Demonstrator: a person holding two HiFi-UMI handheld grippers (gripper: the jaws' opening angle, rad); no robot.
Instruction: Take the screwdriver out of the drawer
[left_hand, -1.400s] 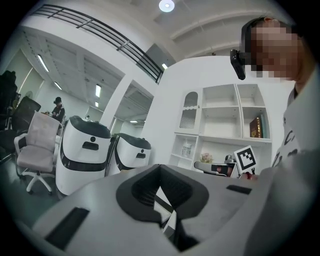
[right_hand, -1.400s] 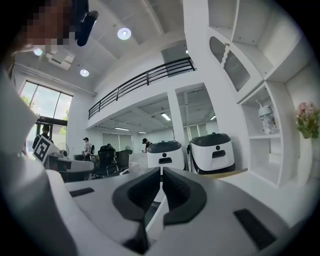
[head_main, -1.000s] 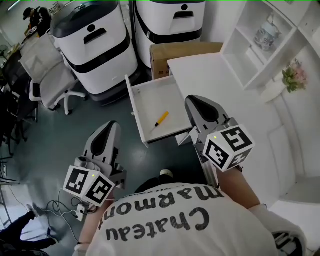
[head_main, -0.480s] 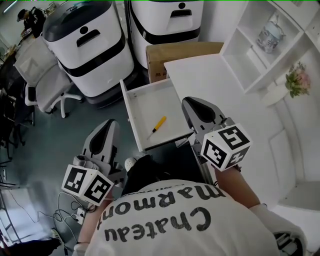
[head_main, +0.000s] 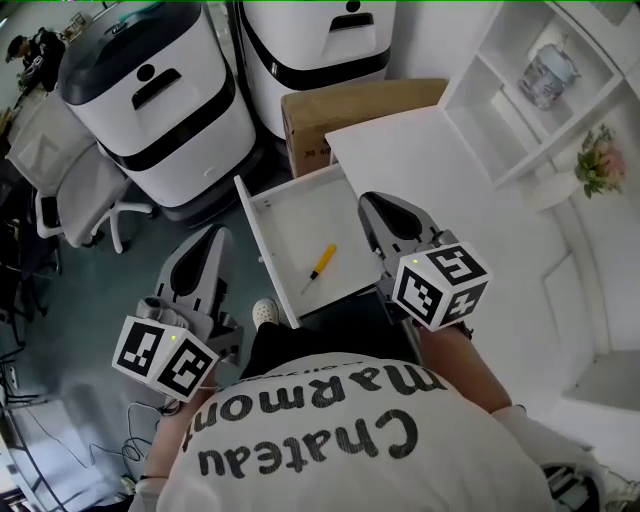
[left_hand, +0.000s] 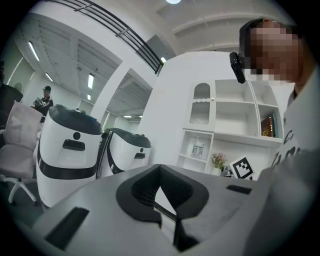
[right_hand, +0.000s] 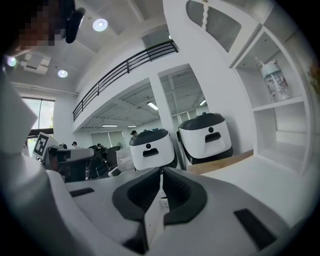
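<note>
The white drawer (head_main: 285, 215) stands pulled out from the white desk (head_main: 440, 170). Inside it, near the front, lies the screwdriver (head_main: 321, 263) with a yellow handle and a thin shaft. My right gripper (head_main: 373, 203) hovers over the drawer's right edge, just right of the screwdriver. Its jaws are shut with nothing between them, as the right gripper view (right_hand: 161, 171) shows. My left gripper (head_main: 217, 235) hangs left of the drawer, outside it. Its jaws meet at the tip and hold nothing in the left gripper view (left_hand: 160, 167).
Two white-and-black machines (head_main: 150, 95) (head_main: 320, 40) stand behind the drawer, beside a cardboard box (head_main: 350, 105). An office chair (head_main: 60, 185) is at the left. A white shelf unit (head_main: 520, 100) with a bottle and flowers rises at the right. My shoe (head_main: 265, 313) shows below the drawer.
Both grippers have moved forward towards the drawer, which now sits closer to me in the head view. Both stay shut and hold nothing.
</note>
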